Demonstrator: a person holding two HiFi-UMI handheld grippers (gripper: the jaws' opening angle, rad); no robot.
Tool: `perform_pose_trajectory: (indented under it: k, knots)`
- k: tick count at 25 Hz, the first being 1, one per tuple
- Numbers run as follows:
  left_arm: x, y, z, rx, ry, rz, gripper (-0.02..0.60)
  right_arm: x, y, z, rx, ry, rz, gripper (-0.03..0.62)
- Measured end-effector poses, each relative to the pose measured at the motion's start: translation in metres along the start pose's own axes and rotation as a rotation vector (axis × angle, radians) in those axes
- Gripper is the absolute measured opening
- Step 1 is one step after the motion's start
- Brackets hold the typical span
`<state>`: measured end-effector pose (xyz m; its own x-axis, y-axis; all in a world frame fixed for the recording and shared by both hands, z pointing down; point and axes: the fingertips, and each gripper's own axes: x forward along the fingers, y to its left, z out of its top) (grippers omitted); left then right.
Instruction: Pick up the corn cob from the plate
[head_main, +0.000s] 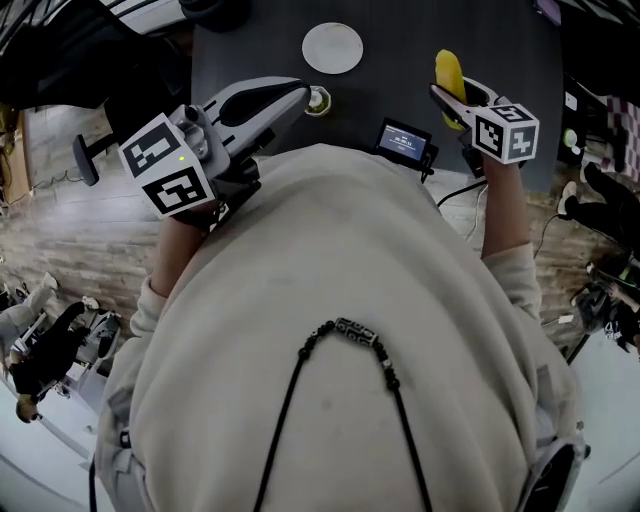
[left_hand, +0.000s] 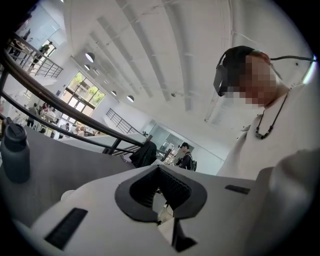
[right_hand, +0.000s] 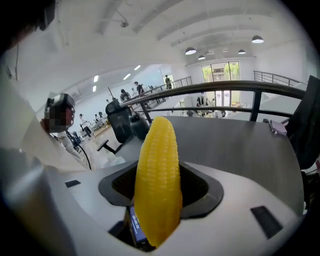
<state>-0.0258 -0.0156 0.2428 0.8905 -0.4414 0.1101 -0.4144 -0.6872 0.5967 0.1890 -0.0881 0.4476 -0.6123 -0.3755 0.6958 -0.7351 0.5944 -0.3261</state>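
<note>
At 12 o'clock in the head view, on the dark desk (head_main: 250, 40), a white plate (head_main: 332, 48) is lying. We are finding no writing we can read. The lit lines on the small screen (head_main: 405, 140) at the desk's near edge are too small, and the cubes (head_main: 168, 165) are showing only black-and-white square markers. The right tongs (head_main: 447, 90) are pinching the yellow corn cob (right_hand: 157, 165) at a wide spread. They are holding it off the plate, at the plate's 3 o'clock, with its tapered end pointing away from them. The left tongs (head_main: 303, 95) are pressed together on nothing, just beside a small round thing (head_main: 318, 101) at the plate's 6 o'clock.
</note>
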Motion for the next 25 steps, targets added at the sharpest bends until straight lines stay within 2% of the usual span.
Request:
perform_pose_trajectory:
  k: [5,10,17,25]
  knots:
    - [0.005,0.002,0.013,0.02,0.0,-0.031,0.002,-0.03,0.044,0.063,-0.056,-0.14,0.066,0.238]
    - [0.009,0.0,0.024,0.056,-0.005,-0.064,0.002,-0.06,0.083,0.103,-0.087,-0.247,0.134,0.238]
    - [0.012,0.001,0.031,0.083,-0.01,-0.085,0.002,-0.089,0.119,0.137,-0.123,-0.348,0.227,0.238]
    - [0.013,-0.004,0.047,0.102,-0.032,-0.112,0.002,-0.106,0.146,0.163,-0.14,-0.397,0.293,0.238]
